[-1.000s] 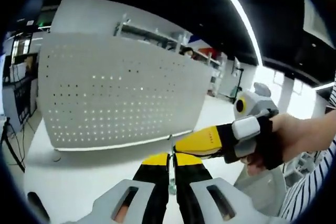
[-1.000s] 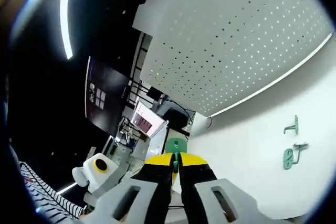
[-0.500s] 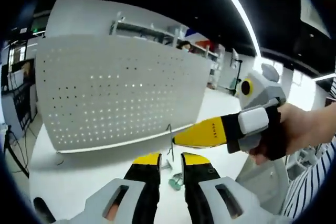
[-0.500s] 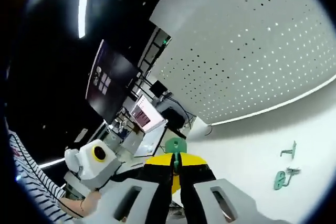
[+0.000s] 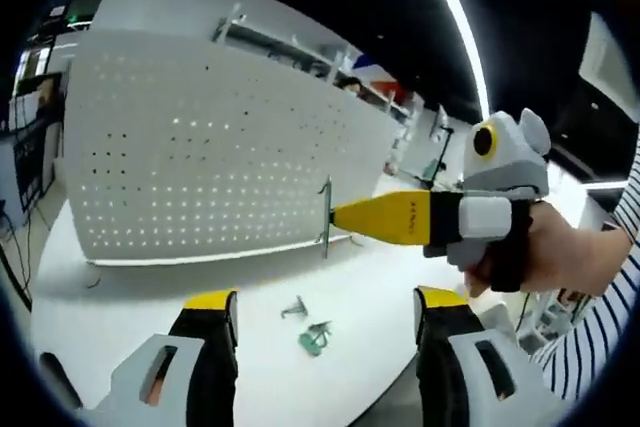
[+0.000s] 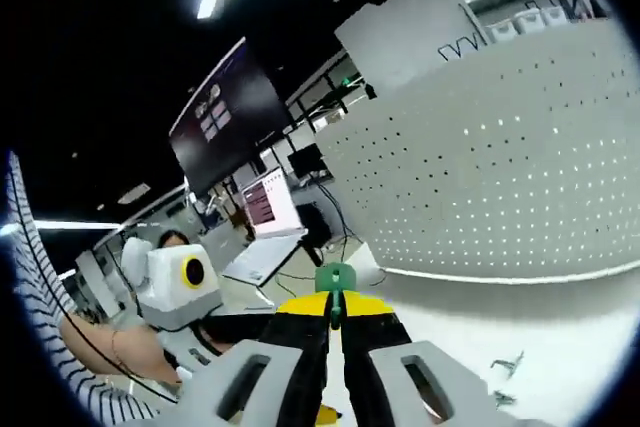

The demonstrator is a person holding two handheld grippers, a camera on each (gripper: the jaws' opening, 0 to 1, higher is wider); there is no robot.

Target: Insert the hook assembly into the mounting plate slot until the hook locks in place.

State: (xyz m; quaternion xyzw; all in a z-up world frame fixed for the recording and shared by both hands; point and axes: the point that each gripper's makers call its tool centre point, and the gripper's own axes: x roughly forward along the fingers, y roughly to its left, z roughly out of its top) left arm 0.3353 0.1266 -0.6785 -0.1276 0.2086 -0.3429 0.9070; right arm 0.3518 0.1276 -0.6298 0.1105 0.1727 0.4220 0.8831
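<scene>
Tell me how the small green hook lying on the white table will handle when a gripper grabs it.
The green hook looks small and thin, so probably light and apt to skid on the smooth white table. It lies flat, so rolling seems unlikely. Its wire part looks slim; a pinch may twist it.

left tongs [image 5: 325,317]: shut → wide open, off hook [image 5: 326,215] | right tongs [image 6: 335,309]: now carry hook alone
</scene>
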